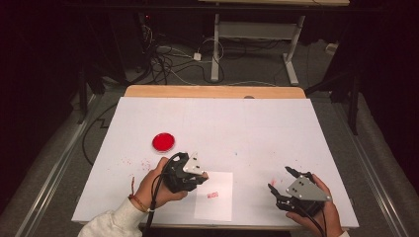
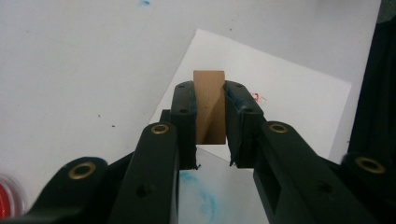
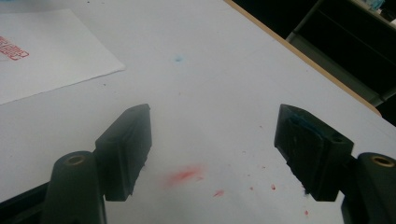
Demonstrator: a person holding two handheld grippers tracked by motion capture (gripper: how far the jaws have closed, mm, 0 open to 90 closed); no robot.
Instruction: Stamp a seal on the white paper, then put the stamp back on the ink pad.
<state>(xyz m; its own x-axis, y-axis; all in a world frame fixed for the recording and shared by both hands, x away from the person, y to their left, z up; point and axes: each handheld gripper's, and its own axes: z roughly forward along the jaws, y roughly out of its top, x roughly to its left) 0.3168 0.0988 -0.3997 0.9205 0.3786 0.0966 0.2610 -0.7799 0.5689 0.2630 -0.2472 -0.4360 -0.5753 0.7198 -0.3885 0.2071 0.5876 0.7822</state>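
Observation:
My left gripper (image 1: 200,176) is shut on a small wooden block (image 2: 209,105), which stands upright between the pads, raised above a white sheet of paper (image 1: 217,207). The sheet carries a small red stamped mark (image 1: 213,195), seen just past the block in the left gripper view (image 2: 259,98). A round red ink pad (image 1: 163,141) lies on the table to the upper left of that hand. At the front right, my right gripper (image 1: 281,179) stands open low over the table, and nothing sits between its jaws (image 3: 212,121).
The white table top (image 1: 247,123) has red smears (image 3: 184,175) beneath the right gripper and a few specks near the ink pad. Its wooden far edge (image 1: 212,91) borders a floor with cables and a desk frame. The paper's corner (image 3: 46,56) lies left of the right gripper.

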